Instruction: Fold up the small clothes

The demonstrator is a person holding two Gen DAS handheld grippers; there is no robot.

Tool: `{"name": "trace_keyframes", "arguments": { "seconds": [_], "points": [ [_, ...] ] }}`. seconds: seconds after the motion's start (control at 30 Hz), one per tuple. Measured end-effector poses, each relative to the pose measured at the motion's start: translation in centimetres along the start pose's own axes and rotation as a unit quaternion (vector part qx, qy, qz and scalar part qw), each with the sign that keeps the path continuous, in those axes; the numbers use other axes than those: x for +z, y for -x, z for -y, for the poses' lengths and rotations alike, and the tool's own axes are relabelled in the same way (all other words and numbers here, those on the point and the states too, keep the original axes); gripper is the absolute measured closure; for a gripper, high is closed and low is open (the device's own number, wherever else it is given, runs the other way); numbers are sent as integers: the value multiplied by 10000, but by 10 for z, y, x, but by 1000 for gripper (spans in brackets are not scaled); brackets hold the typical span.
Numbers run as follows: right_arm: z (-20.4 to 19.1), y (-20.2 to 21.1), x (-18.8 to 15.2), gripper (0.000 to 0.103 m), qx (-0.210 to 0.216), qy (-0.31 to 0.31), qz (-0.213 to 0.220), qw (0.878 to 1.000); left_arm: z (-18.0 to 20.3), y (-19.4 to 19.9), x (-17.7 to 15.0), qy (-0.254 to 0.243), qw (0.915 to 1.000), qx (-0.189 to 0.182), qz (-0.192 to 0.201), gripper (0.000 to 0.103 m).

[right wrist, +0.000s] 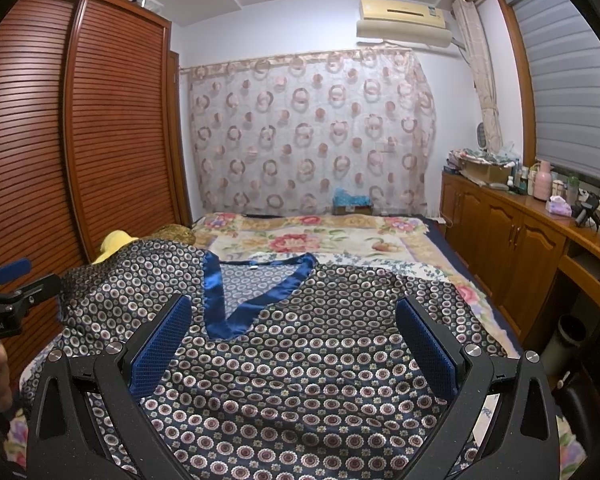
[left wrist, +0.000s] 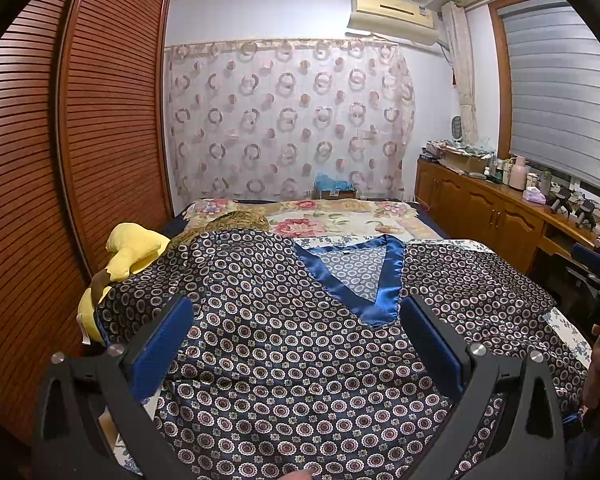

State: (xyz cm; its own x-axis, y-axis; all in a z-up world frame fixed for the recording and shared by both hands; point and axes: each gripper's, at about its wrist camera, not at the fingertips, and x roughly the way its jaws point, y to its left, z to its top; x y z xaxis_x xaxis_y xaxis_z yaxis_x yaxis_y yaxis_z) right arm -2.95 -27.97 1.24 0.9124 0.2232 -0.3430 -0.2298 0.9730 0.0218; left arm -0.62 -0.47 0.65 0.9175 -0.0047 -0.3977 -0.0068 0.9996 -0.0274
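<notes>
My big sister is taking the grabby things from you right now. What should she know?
Left tool: open, holding nothing, above the shirt's left side.
Right tool: open, holding nothing, above the shirt's right side.
The patterned shirt lies spread front-up on the bed, blue V-neck collar pointing away from you. Its left sleeve drapes over a yellow plush toy.
Done: the shirt looks laid out. No fold shows yet.
Left: probably fold the sleeves in, then fold the body.

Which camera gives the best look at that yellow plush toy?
The left wrist view: the yellow toy shows most of its body beside the patterned top. In the right wrist view only a small yellow sliver peeks above the top's shoulder.
</notes>
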Motion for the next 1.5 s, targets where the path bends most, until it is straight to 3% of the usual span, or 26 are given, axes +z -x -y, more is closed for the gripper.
{"name": "trace_keyframes", "arguments": {
  "seconds": [1.5],
  "points": [
    [-4,-1,-1,0,23,-20,0,10000,6,8,4,-63,9999,-41,70,0]
  ]
}}
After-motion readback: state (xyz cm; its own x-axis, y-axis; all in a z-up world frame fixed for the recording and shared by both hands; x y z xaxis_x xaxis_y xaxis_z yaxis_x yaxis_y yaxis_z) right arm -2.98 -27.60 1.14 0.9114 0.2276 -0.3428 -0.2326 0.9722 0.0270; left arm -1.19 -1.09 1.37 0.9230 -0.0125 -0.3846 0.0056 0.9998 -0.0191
